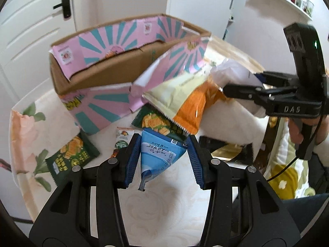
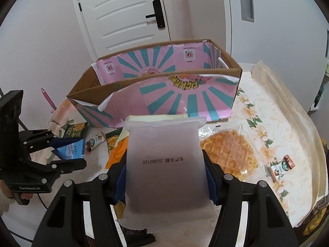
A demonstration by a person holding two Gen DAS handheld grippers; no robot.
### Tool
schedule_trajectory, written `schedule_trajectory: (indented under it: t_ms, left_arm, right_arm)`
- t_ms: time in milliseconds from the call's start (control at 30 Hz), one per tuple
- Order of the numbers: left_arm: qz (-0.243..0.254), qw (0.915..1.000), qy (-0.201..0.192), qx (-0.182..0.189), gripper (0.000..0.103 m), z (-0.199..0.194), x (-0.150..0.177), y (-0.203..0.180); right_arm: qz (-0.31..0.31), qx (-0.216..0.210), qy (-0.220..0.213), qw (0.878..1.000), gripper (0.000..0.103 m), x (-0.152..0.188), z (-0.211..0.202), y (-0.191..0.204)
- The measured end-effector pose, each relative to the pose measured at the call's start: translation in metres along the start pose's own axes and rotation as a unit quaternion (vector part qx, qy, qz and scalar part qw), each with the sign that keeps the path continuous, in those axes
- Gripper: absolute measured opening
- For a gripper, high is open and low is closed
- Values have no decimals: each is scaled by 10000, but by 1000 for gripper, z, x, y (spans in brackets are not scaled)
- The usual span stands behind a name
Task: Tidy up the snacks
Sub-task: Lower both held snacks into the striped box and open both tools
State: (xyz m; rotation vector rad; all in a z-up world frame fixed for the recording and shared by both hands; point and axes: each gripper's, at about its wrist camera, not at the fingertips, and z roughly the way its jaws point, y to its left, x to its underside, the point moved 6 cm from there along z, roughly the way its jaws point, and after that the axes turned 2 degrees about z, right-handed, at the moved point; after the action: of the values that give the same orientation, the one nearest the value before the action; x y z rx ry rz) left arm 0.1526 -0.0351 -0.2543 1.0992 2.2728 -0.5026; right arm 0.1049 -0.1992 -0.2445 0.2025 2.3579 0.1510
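Observation:
My left gripper (image 1: 163,156) is shut on a blue triangular snack packet (image 1: 158,152) and holds it above the table; it also shows in the right wrist view (image 2: 70,150). My right gripper (image 2: 165,175) is shut on a frosted white snack pouch (image 2: 164,164) with a printed date, in front of the open cardboard box (image 2: 164,94) with pink and teal flaps. In the left wrist view the right gripper (image 1: 242,90) holds that white pouch (image 1: 230,72) to the right of the box (image 1: 98,72). An orange and pale yellow packet (image 1: 185,100) lies by the box.
Green snack packets (image 1: 67,156) and a small sachet (image 1: 122,142) lie on the floral tablecloth (image 1: 164,205). A wrapped waffle (image 2: 230,152) and another small sachet (image 2: 281,166) lie right of my right gripper. A large clear bag (image 2: 287,111) lies at the right. A white door (image 2: 123,16) stands behind.

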Motion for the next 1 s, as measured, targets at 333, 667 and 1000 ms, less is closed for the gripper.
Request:
schedule_trajectory:
  t_ms: [333, 667, 1000]
  left_arm:
    - [-729, 9934, -713, -526, 42, -69, -67, 0]
    - [-1504, 9771, -1172, -948, 42, -84, -147, 11]
    - [-1916, 9717, -927, -1023, 42, -34, -183, 59]
  right_arm:
    - [-300, -170, -423, 9985, 58, -59, -60, 7]
    - [-535, -626, -538, 9951, 58, -143, -89, -1]
    - [-388, -795, -120, 9960, 58, -197, -35, -6]
